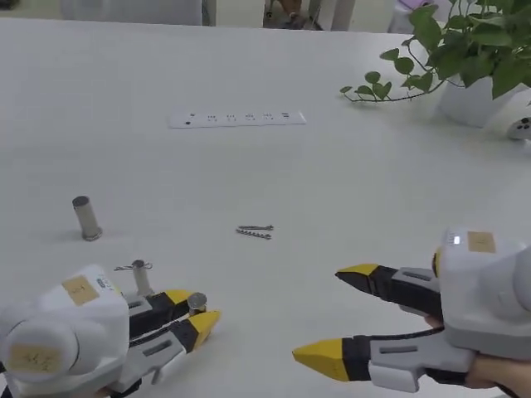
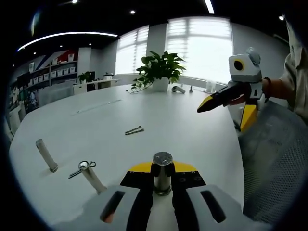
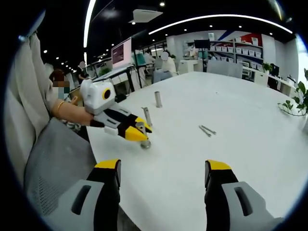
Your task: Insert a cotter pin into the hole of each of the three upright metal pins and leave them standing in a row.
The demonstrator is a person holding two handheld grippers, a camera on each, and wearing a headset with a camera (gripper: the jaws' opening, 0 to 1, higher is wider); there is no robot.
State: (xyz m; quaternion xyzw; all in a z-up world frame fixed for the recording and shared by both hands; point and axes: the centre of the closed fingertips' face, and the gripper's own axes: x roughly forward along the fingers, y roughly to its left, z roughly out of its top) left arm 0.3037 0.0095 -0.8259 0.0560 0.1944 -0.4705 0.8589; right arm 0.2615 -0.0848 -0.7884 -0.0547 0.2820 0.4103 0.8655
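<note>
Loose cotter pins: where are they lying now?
In the head view the two loose cotter pins lie side by side on the table, right of the far upright pin and nearer than the power strip.

The head view looks down on the counter (image 1: 348, 182); the low gripper views face each other, sharing the cotter pins (image 1: 254, 231).

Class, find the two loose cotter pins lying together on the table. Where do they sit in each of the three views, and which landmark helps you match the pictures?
Head view: loose cotter pins near the centre, on the bare table.
Left gripper view: left of centre, beyond the jaws.
Right gripper view: right of centre, above the right jaw.
Shared landmark: the lone upright metal pin, standing apart.
</note>
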